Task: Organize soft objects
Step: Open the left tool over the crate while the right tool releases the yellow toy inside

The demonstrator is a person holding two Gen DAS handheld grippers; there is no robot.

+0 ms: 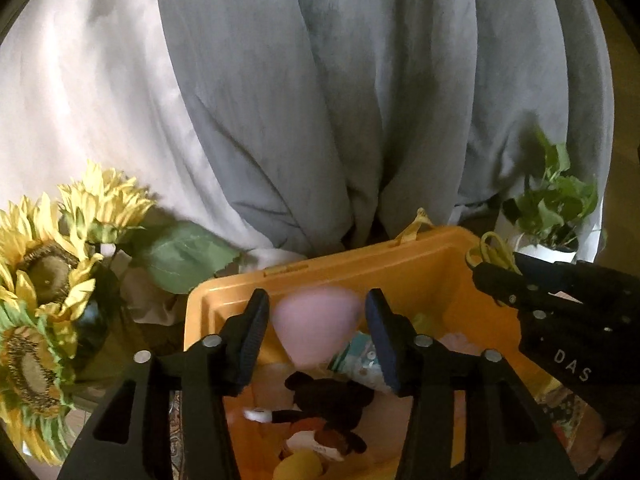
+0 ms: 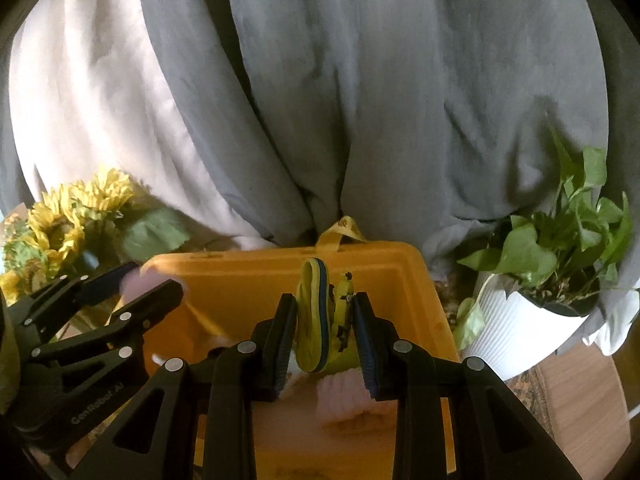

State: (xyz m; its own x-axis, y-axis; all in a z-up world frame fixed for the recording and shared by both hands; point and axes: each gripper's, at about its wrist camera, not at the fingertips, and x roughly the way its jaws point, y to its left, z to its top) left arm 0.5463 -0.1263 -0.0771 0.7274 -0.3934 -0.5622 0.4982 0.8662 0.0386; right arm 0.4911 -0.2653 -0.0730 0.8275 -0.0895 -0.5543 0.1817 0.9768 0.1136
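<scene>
Nearest, the left gripper (image 1: 316, 320) hangs over the orange bin (image 1: 400, 256) with its jaws parted; a blurred pink soft object (image 1: 316, 322) sits in the gap between them, above the bin's contents, and whether the pads touch it cannot be told. Beside it, the right gripper (image 2: 325, 330) pinches a small yellow toy (image 2: 320, 320) with a blue stripe and a goggled face, held upright between the pads over the same bin.

Inside the bin, below the left gripper, lie a black-eared mouse plush (image 1: 320, 408), a pale patterned cloth (image 1: 356, 356) and a yellow soft item (image 1: 296, 468) at the lower edge. Under the right gripper a pink fluffy item (image 2: 348, 392) rests on the bin floor.

A yellow strap (image 2: 344, 232) pokes up at the bin's far rim. To the left of the bin stand artificial sunflowers (image 1: 44, 272) with a large green leaf (image 1: 184, 256); to the right, a leafy green plant (image 2: 576, 240) in a ribbed white pot (image 2: 516, 336).

Farthest back, grey curtain (image 1: 360, 100) and white curtain (image 1: 80, 120) hang in folds.
</scene>
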